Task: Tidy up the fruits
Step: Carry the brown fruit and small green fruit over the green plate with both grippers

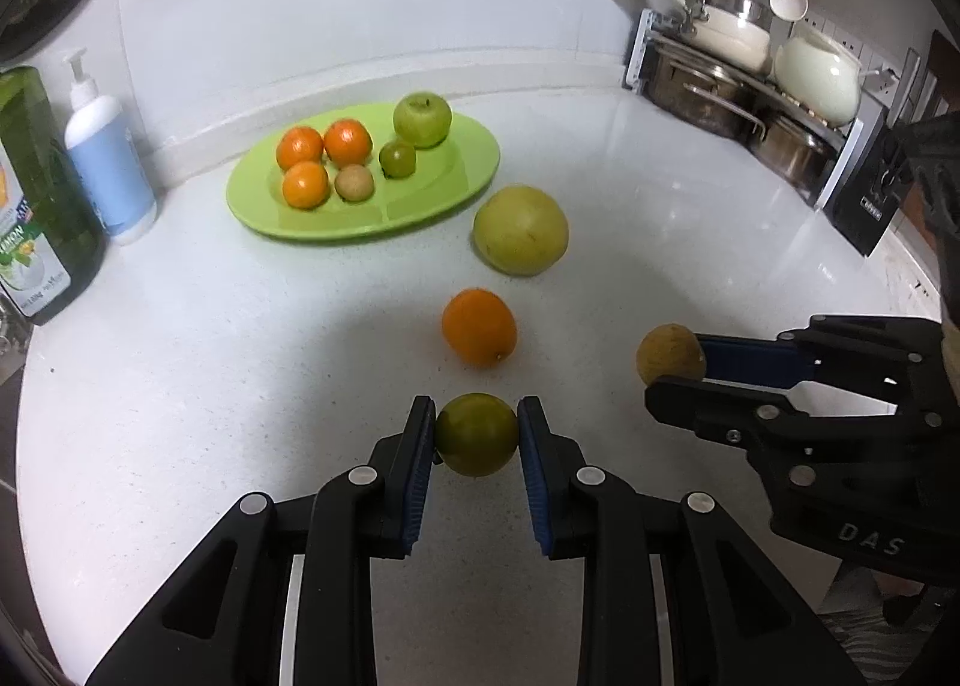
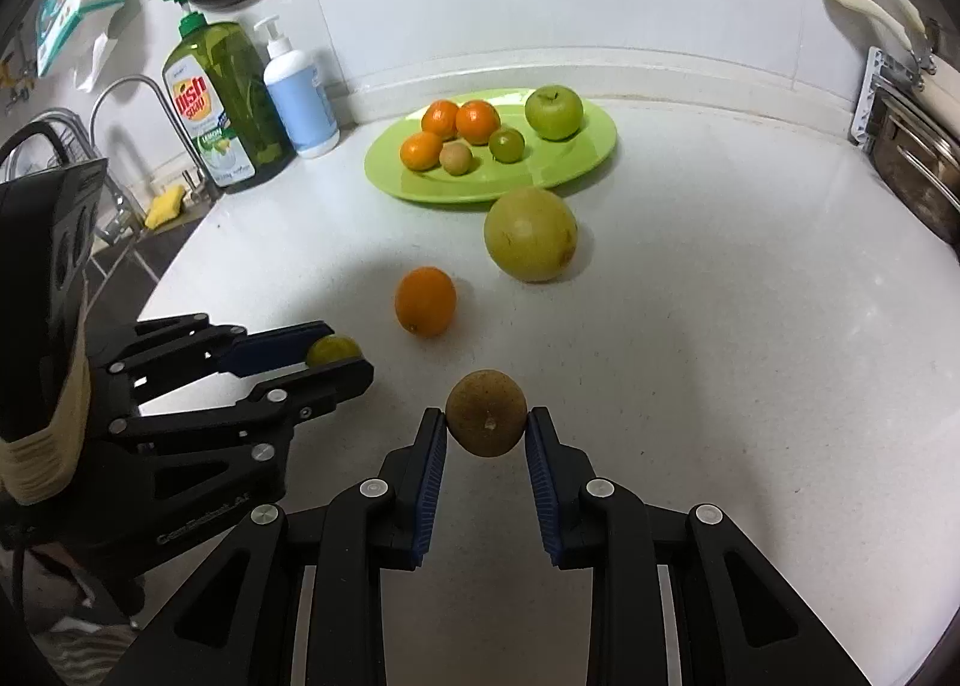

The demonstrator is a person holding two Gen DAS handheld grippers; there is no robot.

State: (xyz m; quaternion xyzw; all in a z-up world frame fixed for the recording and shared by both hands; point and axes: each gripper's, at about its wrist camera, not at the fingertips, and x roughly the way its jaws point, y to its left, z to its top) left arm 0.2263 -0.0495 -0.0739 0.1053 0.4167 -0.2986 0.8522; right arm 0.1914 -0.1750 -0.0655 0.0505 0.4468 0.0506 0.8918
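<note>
My left gripper (image 1: 476, 434) is shut on a small dark-green fruit (image 1: 476, 434), also seen from the side in the right wrist view (image 2: 333, 351). My right gripper (image 2: 486, 423) is shut on a brown round fruit (image 2: 486, 413), which shows at the right of the left wrist view (image 1: 670, 355). A loose orange (image 1: 479, 327) and a large yellow-green pomelo (image 1: 521, 230) lie on the white counter ahead. Behind them a green plate (image 1: 456, 188) holds three tangerines, a green apple (image 1: 422, 119), a small green fruit and a small brown fruit.
A dish-soap bottle (image 2: 222, 104) and a pump bottle (image 2: 300, 92) stand at the back left by the sink tap (image 2: 150, 110). A rack of pots and pans (image 1: 750, 80) fills the back right. A dark box (image 1: 864, 200) stands at the right edge.
</note>
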